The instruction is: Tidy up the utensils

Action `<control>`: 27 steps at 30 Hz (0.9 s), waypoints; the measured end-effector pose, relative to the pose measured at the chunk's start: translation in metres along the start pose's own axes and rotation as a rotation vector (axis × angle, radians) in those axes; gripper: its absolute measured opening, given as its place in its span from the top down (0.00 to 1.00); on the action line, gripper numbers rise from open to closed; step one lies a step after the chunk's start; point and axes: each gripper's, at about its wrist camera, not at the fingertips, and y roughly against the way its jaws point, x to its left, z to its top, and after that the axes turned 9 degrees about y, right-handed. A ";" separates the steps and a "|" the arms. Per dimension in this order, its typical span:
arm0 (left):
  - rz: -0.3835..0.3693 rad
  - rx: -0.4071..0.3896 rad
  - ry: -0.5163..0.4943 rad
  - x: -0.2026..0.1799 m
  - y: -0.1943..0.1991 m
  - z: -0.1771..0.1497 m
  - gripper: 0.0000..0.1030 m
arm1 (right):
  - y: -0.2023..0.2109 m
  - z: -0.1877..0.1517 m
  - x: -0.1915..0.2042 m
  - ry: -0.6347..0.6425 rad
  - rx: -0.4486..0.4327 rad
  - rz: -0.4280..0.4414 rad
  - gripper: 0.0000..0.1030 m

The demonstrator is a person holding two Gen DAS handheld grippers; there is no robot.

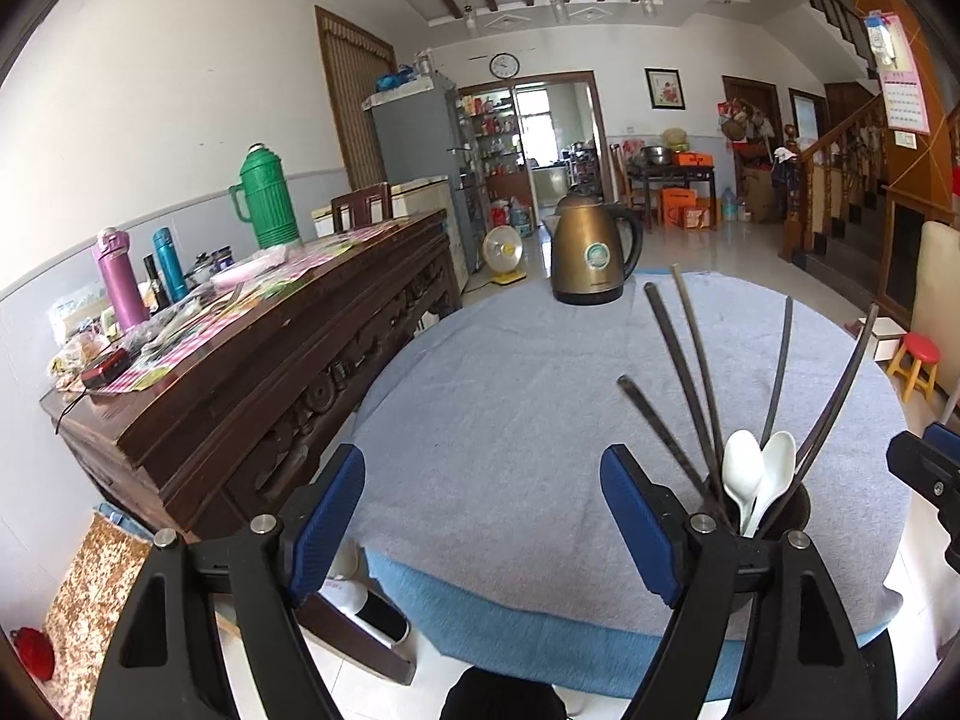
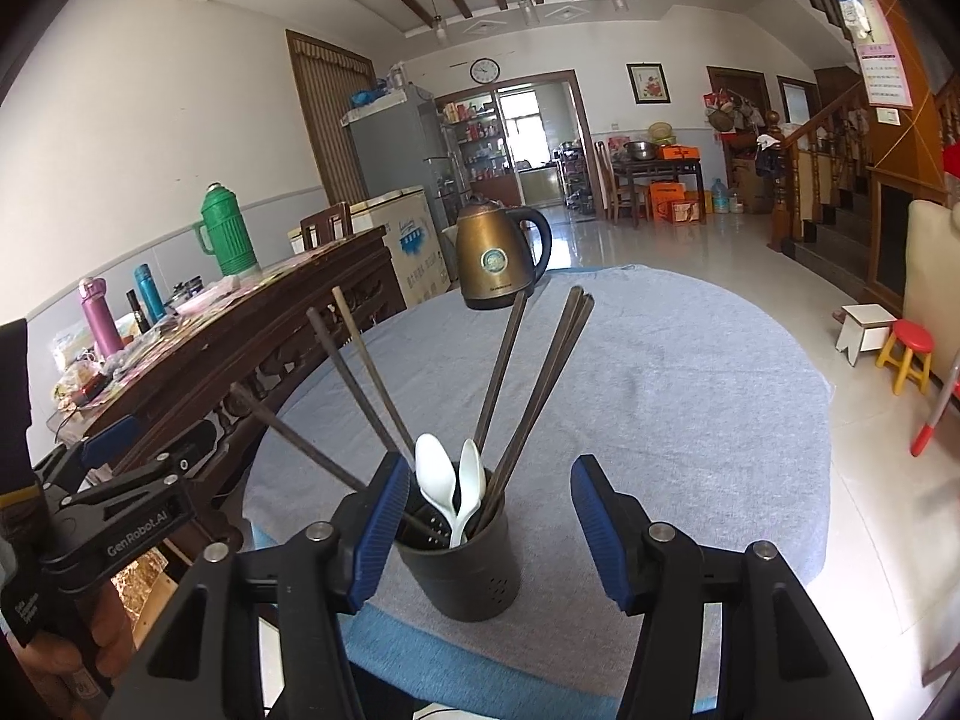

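Note:
A dark round utensil holder (image 2: pixel 468 570) stands near the front edge of the grey-clothed round table (image 2: pixel 690 420). Two white spoons (image 2: pixel 435 474) and several dark chopsticks (image 2: pixel 504 372) fan out of it. My right gripper (image 2: pixel 489 480) hangs open just above and behind the holder. Its left pad is close to the rim and its right pad is well apart from it. In the left wrist view, my left gripper (image 1: pixel 480 480) is open over bare cloth with nothing between its fingers. There the holder (image 1: pixel 792 516) sits to its right, partly hidden behind the right finger.
A bronze electric kettle (image 2: pixel 501 258) stands at the table's far side. A carved wooden sideboard (image 1: pixel 270 360) crowded with flasks and packets runs close along the table's left. A red stool (image 2: pixel 909 354) stands on the tiled floor to the right.

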 end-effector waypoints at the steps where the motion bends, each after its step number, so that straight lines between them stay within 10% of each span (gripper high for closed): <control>1: -0.002 0.007 0.002 0.001 0.001 0.000 0.21 | 0.001 -0.002 0.000 0.001 0.002 0.000 0.41; 27: 0.017 -0.024 -0.018 0.003 0.039 0.004 0.20 | 0.036 -0.002 -0.002 -0.018 -0.026 0.009 0.39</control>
